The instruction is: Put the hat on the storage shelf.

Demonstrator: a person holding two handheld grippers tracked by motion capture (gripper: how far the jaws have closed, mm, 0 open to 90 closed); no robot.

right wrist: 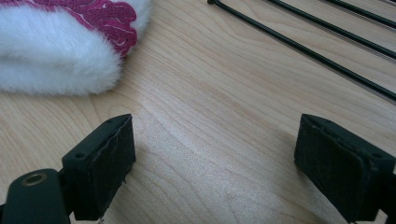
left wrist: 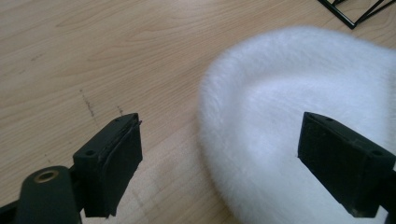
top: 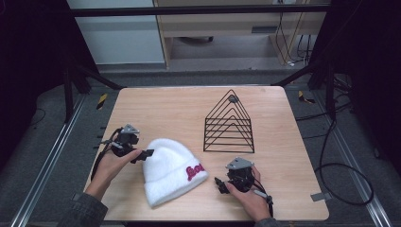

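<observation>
Now | white fuzzy beanie (top: 169, 169) lies flat on surface (top: 189, 109), near front edge | left tool (top: 147, 153) jaws apart, at beanie's crown, gripping nothing | right tool (top: 220, 184) jaws apart over bare wood beside beanie's cuff | wire rack (top: 229, 124) behind.

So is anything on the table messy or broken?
Nothing stands out. The white fluffy hat lies flat on the wooden table, whole and clean, with its red lettering facing up. The black wire rack stands upright behind it, unbent. Both tools, left and right, sit open beside the hat, holding nothing.
</observation>
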